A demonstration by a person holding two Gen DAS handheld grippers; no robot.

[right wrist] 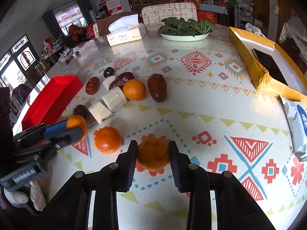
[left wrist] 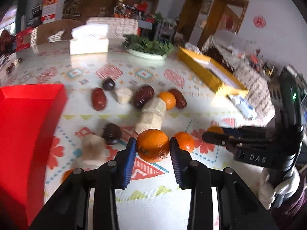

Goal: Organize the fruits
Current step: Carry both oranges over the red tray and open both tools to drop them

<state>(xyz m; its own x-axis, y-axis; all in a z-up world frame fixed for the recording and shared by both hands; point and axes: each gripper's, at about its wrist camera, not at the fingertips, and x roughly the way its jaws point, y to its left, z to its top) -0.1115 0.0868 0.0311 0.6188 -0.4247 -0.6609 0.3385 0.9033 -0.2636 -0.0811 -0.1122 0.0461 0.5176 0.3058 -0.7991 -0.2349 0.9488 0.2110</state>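
In the left wrist view my left gripper [left wrist: 153, 140] is shut on an orange [left wrist: 153, 147], just above the patterned tablecloth. My right gripper [left wrist: 209, 134] reaches in from the right, with another orange [left wrist: 215, 129] between its fingers. In the right wrist view my right gripper [right wrist: 153, 143] is shut on that orange [right wrist: 153, 154], and the left gripper [right wrist: 76, 127] at the left holds its orange [right wrist: 76, 121]. A loose orange [right wrist: 108, 140] lies between the two grippers. Farther off a third loose orange [right wrist: 134, 89] sits among the dates. A red box [right wrist: 53, 95] stands open at the left.
Dark red dates [right wrist: 157, 87], pale cut chunks [right wrist: 114, 98] and small dark round fruits [right wrist: 109, 72] are scattered mid-table. At the back are a tissue box [right wrist: 125, 33] and a plate of greens [right wrist: 185, 35]. A yellow box [right wrist: 264, 72] and a wipes pack [right wrist: 297, 126] line the right edge.
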